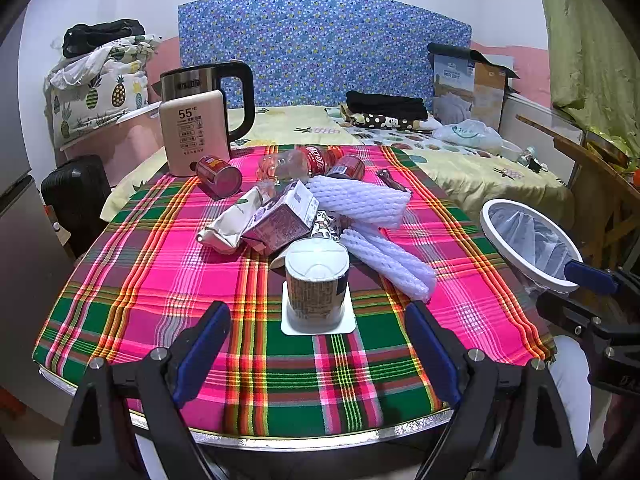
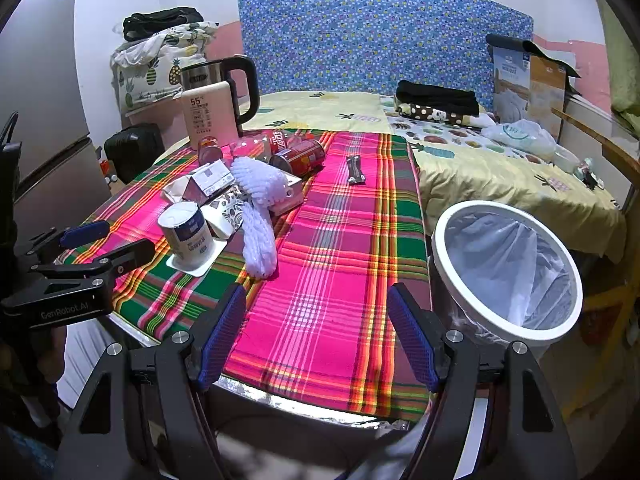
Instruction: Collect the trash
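Left wrist view: bed (image 1: 480,168) with yellow printed cover fills the background, blue patterned headboard (image 1: 324,48) behind it. Tabletop (image 1: 160,280) under a pink, green and red plaid cloth butts against the bed's near side.

White trash bin (image 2: 452,220) with a clear liner stands off the tabletop's right edge, beside the bed; rim tilted toward the camera in the right wrist view.

Electric kettle (image 1: 208,80) at the far left corner of the tabletop, a pink box marked 55 (image 1: 194,132) leaning in front of it.

Trash clustered mid-tabletop:
- two white foam net sleeves (image 1: 360,204), one lying across the other
- purple carton (image 1: 280,220) beside a crumpled white pouch (image 1: 232,220)
- clear cola bottle (image 1: 304,160) on its side at the far edge of the pile
- two red cans (image 1: 218,176) on their sides, one at each side of the bottle
- upright paper cup (image 1: 316,284) nearest the camera, on a white square lid
- small dark wrapper (image 2: 355,170) alone to the right of the pile

Left gripper (image 1: 316,352): jaws spread wide, nothing between them, just short of the cup. Right gripper (image 2: 316,340): jaws spread wide, empty, over bare cloth at the near edge, bin just beside it.
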Demonstrator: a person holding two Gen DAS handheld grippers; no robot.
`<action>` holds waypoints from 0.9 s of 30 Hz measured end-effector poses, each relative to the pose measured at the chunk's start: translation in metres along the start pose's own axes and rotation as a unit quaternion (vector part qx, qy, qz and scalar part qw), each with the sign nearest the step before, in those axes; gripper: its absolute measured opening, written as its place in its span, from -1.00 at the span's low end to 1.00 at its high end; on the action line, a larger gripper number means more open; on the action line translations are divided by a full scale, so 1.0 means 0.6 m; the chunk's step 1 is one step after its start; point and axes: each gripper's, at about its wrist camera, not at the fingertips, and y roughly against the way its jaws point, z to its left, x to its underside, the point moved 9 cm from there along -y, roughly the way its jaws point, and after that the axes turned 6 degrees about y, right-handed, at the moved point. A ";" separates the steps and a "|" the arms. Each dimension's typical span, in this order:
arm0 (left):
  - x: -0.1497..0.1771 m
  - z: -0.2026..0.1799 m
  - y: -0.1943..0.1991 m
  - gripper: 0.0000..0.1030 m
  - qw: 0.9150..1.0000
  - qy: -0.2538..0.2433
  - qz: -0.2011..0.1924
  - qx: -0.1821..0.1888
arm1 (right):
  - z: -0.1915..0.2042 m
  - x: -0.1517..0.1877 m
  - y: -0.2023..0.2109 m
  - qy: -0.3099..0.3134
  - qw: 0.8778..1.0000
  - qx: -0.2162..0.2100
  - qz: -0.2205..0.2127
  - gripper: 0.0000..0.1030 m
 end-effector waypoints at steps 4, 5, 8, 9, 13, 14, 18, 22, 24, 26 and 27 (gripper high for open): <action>-0.003 -0.002 0.002 0.75 1.000 -0.001 0.001 0.002 | 0.000 -0.001 0.000 0.000 1.000 0.000 0.000 0.45; -0.004 -0.003 0.003 0.75 1.000 -0.002 0.001 0.002 | 0.000 0.000 0.000 0.000 1.000 0.000 0.000 0.45; -0.004 -0.004 0.003 0.75 1.000 -0.002 0.001 0.003 | -0.001 0.000 0.000 -0.001 1.000 0.000 0.000 0.45; -0.006 -0.005 0.004 0.75 1.000 -0.002 0.001 0.003 | -0.001 0.000 0.001 -0.001 1.000 0.000 0.000 0.45; -0.003 -0.006 0.000 0.75 1.000 -0.005 -0.001 0.001 | -0.001 0.000 0.002 -0.002 1.000 0.000 0.000 0.45; -0.003 -0.006 -0.001 0.75 1.000 -0.005 -0.001 0.002 | -0.001 0.000 0.001 -0.001 1.000 0.000 0.000 0.45; 0.000 -0.006 -0.004 0.75 1.000 -0.005 -0.001 0.002 | -0.002 0.001 0.001 -0.002 1.000 0.000 0.001 0.45; 0.001 -0.006 -0.003 0.75 1.000 -0.006 -0.002 0.002 | -0.004 0.002 -0.002 -0.004 1.000 0.001 0.003 0.45; 0.000 -0.007 -0.004 0.75 1.000 -0.008 -0.003 0.001 | -0.004 0.001 -0.003 -0.004 1.000 0.001 0.004 0.44; 0.001 -0.008 -0.006 0.75 1.000 -0.011 -0.003 0.004 | -0.003 0.002 -0.004 -0.004 1.000 0.001 0.005 0.45; 0.002 -0.008 -0.008 0.75 1.000 -0.010 -0.003 0.006 | -0.004 0.002 -0.005 -0.004 1.000 0.001 0.005 0.45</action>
